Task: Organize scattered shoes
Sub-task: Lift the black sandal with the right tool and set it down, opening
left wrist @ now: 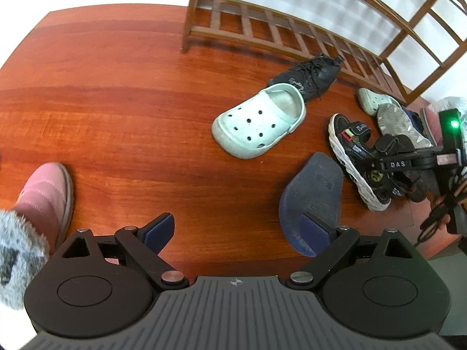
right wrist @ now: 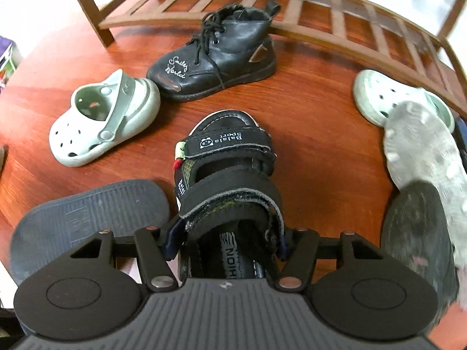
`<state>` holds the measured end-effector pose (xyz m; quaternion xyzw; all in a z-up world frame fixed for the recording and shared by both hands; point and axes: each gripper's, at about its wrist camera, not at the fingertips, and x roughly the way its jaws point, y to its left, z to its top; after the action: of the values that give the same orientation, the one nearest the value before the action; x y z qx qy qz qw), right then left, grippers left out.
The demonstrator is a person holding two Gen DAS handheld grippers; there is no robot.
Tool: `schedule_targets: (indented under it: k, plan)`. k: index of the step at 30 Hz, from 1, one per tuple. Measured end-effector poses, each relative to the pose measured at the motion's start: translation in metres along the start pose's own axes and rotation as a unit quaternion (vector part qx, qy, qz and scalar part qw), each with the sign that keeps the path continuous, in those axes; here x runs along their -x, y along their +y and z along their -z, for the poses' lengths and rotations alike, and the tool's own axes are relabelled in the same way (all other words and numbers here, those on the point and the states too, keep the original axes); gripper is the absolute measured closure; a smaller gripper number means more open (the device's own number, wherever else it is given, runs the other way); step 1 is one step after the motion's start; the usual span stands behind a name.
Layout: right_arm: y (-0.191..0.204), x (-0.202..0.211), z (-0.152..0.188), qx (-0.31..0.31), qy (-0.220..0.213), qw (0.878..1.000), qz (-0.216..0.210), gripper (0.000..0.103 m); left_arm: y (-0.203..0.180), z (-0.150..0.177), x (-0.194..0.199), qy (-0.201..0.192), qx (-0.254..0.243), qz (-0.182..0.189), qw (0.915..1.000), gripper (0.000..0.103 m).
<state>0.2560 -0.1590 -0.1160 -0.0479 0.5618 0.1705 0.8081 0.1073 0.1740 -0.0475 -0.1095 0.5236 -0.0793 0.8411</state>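
At the bottom centre of the right wrist view, the right claw (right wrist: 226,240) is clamping the heel end of a black sport sandal (right wrist: 230,180) lying on the wooden floor (right wrist: 315,122). Lower in the left wrist view, the left claw (left wrist: 236,230) is hanging spread wide, gripping nothing. Further up sit a mint clog (right wrist: 102,119) and a black boot (right wrist: 219,58), with the shoe rack (right wrist: 292,5) along the top.

Reads "Balala Sport" on the front strap of the black sandal (right wrist: 230,157), at center; "Smiley World" in white script on the black lace-up boot (right wrist: 216,61), at 12 o'clock. Shows "DAS" on the right gripper (left wrist: 397,164), at 3 o'clock in the left wrist view.
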Motion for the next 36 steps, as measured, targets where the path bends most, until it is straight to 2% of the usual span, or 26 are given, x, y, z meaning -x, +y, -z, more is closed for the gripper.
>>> schedule_targets:
  k: [8, 15, 19, 29, 32, 36]
  plan:
    - [0.016, 0.037, 0.054, -0.069, -0.009, 0.998, 0.007, 0.037, -0.009, -0.004, -0.006, 0.01, -0.042, 0.027, 0.9987, 0.01]
    - [0.03, 0.052, 0.105, -0.127, -0.017, 0.991, 0.039, 0.037, -0.016, -0.003, -0.009, 0.022, -0.076, 0.045, 0.9959, 0.01]
    - [0.031, 0.05, 0.12, -0.149, -0.023, 0.987, 0.062, 0.037, -0.018, 0.0, -0.008, 0.027, -0.092, 0.05, 0.9941, 0.01]
    - [0.032, 0.036, 0.135, -0.17, -0.026, 0.981, 0.085, 0.036, -0.015, 0.002, -0.002, 0.036, -0.112, 0.045, 0.9921, 0.01]
    - [0.031, 0.032, 0.139, -0.176, -0.025, 0.981, 0.083, 0.032, -0.016, 0.003, -0.001, 0.039, -0.118, 0.047, 0.9911, 0.01]
    - [0.031, 0.034, 0.143, -0.178, -0.03, 0.98, 0.085, 0.011, -0.022, 0.005, -0.003, 0.045, -0.128, 0.058, 0.9891, 0.009]
